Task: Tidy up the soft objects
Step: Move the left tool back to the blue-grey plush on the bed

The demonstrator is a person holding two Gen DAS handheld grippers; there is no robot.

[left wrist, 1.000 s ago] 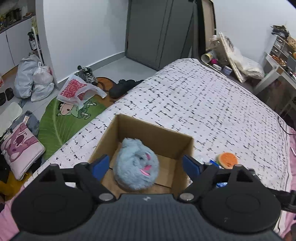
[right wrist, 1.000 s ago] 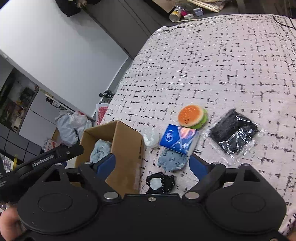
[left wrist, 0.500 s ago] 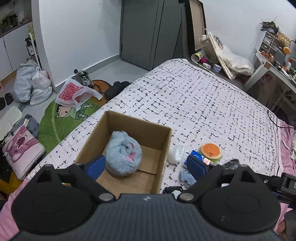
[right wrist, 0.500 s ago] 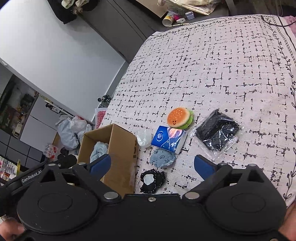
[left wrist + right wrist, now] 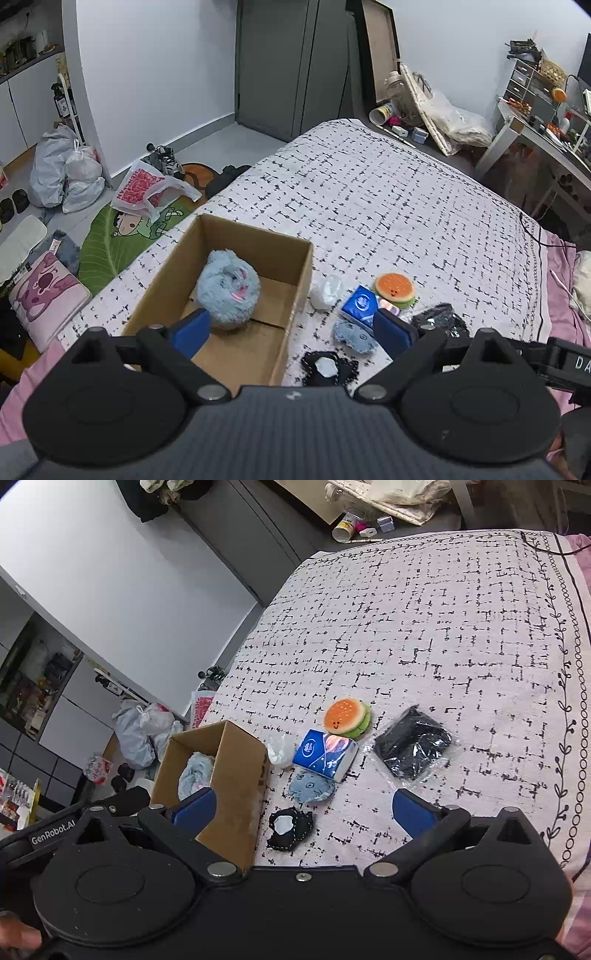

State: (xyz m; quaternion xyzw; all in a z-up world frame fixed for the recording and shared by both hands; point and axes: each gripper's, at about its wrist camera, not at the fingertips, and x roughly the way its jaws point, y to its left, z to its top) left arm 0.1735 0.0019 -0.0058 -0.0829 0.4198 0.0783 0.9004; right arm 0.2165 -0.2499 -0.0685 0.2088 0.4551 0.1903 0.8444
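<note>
Since one second ago the left gripper [image 5: 291, 330] has drawn back from the cardboard box [image 5: 177, 275] and shifted right, so the loose items beside the box have come into its view; the right gripper [image 5: 301, 812] has also pulled back. Both grippers are empty, jaws spread wide. In the left wrist view, nearest at 6 o'clock, a black pouch with a white patch [image 5: 327, 367] lies flat on the bedspread [image 5: 388, 206], just right of the box. Just beyond it at 1 o'clock sits a small blue-grey plush [image 5: 349, 334], touching a blue tissue pack [image 5: 360, 304]. A black item in clear wrap [image 5: 437, 321] lies to the right, at 3 o'clock from the plush. Farther on, a burger-shaped plush [image 5: 394, 290] rests against the tissue pack, and a clear plastic bag with white contents [image 5: 325, 291] sits against the box's right wall. Inside the box, toward its far left, lies a fluffy blue plush toy [image 5: 227, 290], resting on the floor of the box. Beyond the bed at 10 o'clock, a green cartoon floor mat [image 5: 110, 240] lies on the floor.
</note>
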